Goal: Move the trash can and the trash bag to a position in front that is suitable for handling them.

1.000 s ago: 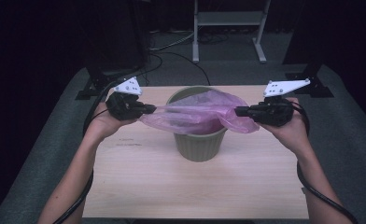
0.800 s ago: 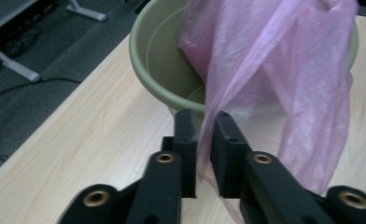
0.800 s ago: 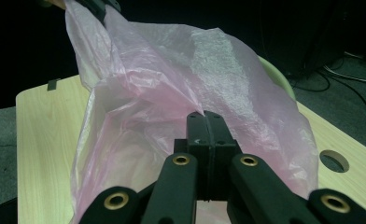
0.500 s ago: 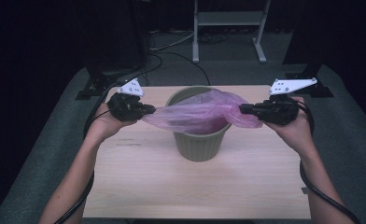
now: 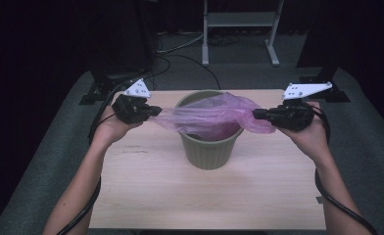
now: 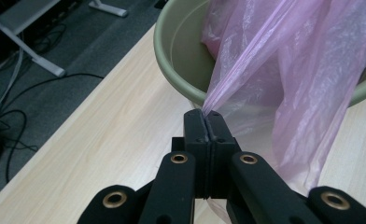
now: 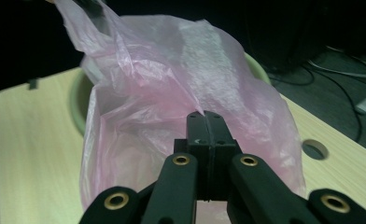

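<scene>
1. We see a green bin point(image 5: 209, 147) standing upright on the wooden table point(image 5: 146, 181), near its far middle. A pink plastic bag point(image 5: 207, 117) is stretched across the bin's mouth, with its lower part sagging down inside the rim.

2. In the left gripper view the bag's film drops past the bin's near wall into the hollow – whether anything else lies in the bin we cannot tell, since the pink film covers most of the opening.

3. The left gripper point(image 5: 153, 111) is held to the left of the bin, jaws pressed together on a gathered, rope-like corner of the bag. Its jaws have just been closing, with the film between them; in its own view the pinched strand point(image 6: 228, 88) rises straight from the tips point(image 6: 204, 114).

4. The right gripper point(image 5: 256, 114) is held to the right of the bin, jaws clamped tight on the opposite edge of the bag. In its own view the film point(image 7: 172, 93) billows up right behind the closed tips point(image 7: 204, 114).

5. The bag's far edge and its opening are hard to make out – the folds overlap and the film is translucent.

6. The room beyond the table is dark; a metal stand point(image 5: 239, 29) and cables point(image 5: 180, 49) on the floor are only dimly visible, and the stand's top is cut off.
</scene>
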The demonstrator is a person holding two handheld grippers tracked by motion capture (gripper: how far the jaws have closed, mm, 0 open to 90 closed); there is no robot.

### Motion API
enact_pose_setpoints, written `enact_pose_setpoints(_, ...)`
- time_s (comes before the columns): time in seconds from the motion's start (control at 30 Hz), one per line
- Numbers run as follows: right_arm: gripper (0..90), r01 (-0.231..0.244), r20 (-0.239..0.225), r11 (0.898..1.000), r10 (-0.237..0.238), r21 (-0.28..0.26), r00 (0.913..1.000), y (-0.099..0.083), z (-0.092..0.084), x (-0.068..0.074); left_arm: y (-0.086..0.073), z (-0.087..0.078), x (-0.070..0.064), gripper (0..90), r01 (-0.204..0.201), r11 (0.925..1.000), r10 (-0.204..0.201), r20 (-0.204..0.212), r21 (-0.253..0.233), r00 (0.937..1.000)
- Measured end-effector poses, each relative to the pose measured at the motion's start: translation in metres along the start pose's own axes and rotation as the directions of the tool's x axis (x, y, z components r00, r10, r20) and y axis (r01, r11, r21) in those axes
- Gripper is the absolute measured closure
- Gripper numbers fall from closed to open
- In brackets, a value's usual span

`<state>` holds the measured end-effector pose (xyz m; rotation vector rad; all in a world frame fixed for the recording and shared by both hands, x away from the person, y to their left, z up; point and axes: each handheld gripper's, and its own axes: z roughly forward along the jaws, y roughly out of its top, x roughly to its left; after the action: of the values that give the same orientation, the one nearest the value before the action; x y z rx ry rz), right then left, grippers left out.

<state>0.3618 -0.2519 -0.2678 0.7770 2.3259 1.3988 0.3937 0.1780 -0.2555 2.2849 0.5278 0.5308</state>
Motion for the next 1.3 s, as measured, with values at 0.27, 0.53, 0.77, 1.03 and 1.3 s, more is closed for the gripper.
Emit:
enact_pose_setpoints(0.27, 90.0, -0.019, 0.080, 0.998, 0.014, 0.059, 0.9967, -0.008, 0.022, -0.014, -0.007, 0.026, 0.005, 89.7, 0.020, 0.9993, -0.020, -0.003, 0.032, 0.9998)
enact_pose_setpoints(0.53, 90.0, -0.061, 0.144, 0.997, 0.053, 0.052, 0.9881, -0.013, 0.037, -0.025, -0.017, 0.052, 0.012, 89.9, 0.073, 0.9973, -0.073, -0.009, 0.008, 0.9973)
enact_pose_setpoints(0.77, 90.0, -0.110, 0.173, 0.993, 0.100, 0.052, 0.9798, -0.021, 0.049, -0.035, -0.018, 0.066, 0.017, 89.9, 0.107, 0.9942, -0.106, 0.016, -0.015, 0.9942)
enact_pose_setpoints(1.03, 90.0, -0.127, 0.111, 0.991, 0.122, 0.043, 0.9863, -0.027, 0.061, -0.035, -0.022, 0.072, 0.014, 90.0, 0.116, 0.9921, -0.113, 0.068, -0.046, 0.9912)
enact_pose_setpoints(1.3, 90.0, -0.093, 0.029, 0.994, 0.092, 0.063, 0.9954, -0.033, 0.047, -0.023, -0.027, 0.062, 0.001, 90.0, 0.080, 0.9961, -0.076, 0.105, -0.036, 0.9916)
